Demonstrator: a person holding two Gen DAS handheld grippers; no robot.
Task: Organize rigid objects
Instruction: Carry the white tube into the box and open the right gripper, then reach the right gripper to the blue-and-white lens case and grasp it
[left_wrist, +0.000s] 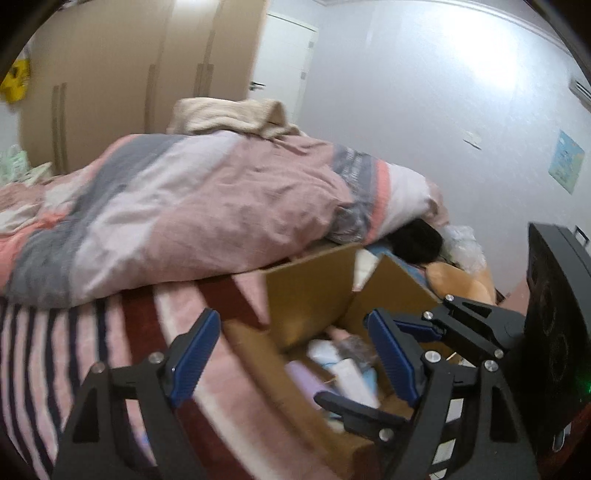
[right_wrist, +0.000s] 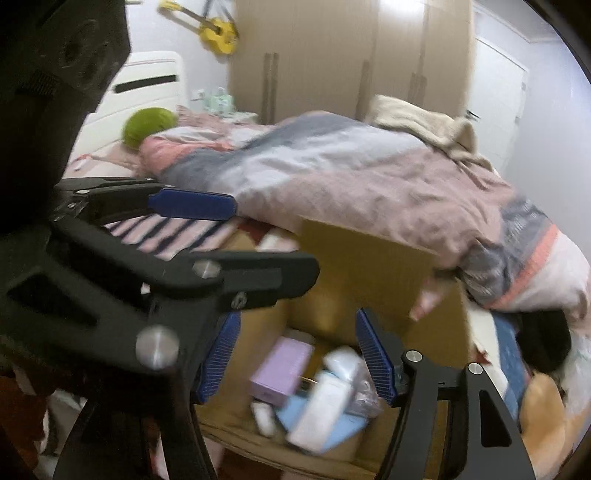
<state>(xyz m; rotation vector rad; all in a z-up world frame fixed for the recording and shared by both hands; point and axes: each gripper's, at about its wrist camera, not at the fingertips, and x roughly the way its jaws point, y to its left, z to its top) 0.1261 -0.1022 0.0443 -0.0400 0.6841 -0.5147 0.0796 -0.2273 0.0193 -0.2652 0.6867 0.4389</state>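
Observation:
An open cardboard box (right_wrist: 369, 266) stands on the bed, its flaps up (left_wrist: 306, 291). Inside lie a lilac box (right_wrist: 280, 365), a blurred white box (right_wrist: 325, 413), a pale blue flat item (right_wrist: 351, 424) and a clear plastic packet (right_wrist: 365, 395). My right gripper (right_wrist: 295, 360) hangs open above the box mouth, with nothing between its blue pads. Beside it, my left gripper (left_wrist: 295, 358) is open over the box's left edge, also holding nothing. The lilac box (left_wrist: 306, 384) and white box (left_wrist: 354, 380) show past it. One right-gripper finger (left_wrist: 465, 317) crosses behind the left one.
A heaped pink and grey duvet (left_wrist: 207, 206) presses against the box's far side, with a beige towel (left_wrist: 236, 114) on top. The striped blanket (left_wrist: 55, 339) covers the bed to the left. An orange plush (left_wrist: 458, 280) and a black item (left_wrist: 417, 240) lie to the right. Wardrobe (right_wrist: 332, 55) behind.

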